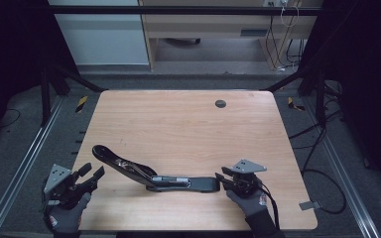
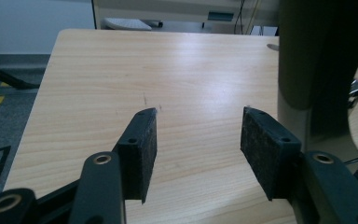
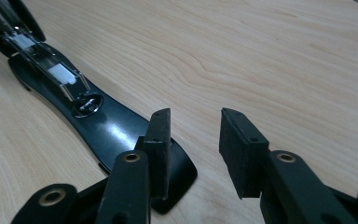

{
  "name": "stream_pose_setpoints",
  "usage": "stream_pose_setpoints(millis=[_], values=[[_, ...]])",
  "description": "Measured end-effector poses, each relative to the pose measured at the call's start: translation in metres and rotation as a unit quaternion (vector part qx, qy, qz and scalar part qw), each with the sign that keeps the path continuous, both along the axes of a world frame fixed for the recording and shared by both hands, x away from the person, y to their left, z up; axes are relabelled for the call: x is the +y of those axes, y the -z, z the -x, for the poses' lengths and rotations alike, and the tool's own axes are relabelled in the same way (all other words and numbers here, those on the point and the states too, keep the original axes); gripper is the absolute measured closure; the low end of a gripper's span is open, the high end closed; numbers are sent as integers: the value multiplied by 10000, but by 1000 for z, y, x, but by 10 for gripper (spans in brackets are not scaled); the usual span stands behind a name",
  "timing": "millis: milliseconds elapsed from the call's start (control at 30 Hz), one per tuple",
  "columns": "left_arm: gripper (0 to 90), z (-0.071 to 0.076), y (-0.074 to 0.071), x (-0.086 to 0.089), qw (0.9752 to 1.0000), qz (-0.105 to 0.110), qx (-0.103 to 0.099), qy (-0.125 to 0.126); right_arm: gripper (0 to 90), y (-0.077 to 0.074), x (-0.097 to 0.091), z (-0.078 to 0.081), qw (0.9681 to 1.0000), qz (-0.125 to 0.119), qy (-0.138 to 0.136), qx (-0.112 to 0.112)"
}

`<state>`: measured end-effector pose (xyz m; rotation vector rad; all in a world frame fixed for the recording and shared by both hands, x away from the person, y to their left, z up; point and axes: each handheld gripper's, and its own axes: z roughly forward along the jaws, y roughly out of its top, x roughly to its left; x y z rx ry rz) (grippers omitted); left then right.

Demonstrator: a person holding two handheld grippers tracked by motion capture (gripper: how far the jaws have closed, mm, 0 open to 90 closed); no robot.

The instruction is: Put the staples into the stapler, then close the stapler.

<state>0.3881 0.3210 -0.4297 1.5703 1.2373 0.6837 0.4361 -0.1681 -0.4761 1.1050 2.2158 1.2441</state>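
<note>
A black stapler [image 1: 154, 176] lies swung open on the wooden table [image 1: 188, 129], its top arm angled up toward the left and its base flat toward the right. My right gripper [image 1: 222, 178] is at the base's right end. In the right gripper view its jaws [image 3: 193, 140] stand apart, the left one over the base tip [image 3: 121, 135], with bare table between the pads. My left gripper [image 1: 93, 170] hovers open near the table's front left corner, just left of the raised arm. That dark arm [image 2: 317, 51] looms beside the right jaw in the left gripper view [image 2: 198, 135].
A round dark grommet [image 1: 220, 103] sits near the table's far edge. Metal rails [image 1: 25, 148] run along both sides of the table. Cables [image 1: 322, 173] lie on the floor at the right, and a cabinet [image 1: 203, 25] stands behind the table.
</note>
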Motion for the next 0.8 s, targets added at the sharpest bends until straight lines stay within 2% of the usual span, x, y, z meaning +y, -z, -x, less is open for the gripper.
stream_pose_setpoints(millis=[100, 300, 467, 800], values=[[456, 1, -5, 1, 10000, 28, -60, -13, 642, 5, -4, 3, 9999, -112, 104, -7], [456, 2, -15, 2, 9998, 143, -145, 18, 651, 8, -4, 8, 9996, -153, 210, -112], [448, 7, -31, 2, 9990, 236, -392, -7, 655, 8, -3, 11, 9996, -163, 207, -113], [438, 7, -39, 2, 9981, 333, -514, -111, 655, 6, -1, 14, 9995, -180, 189, -176]])
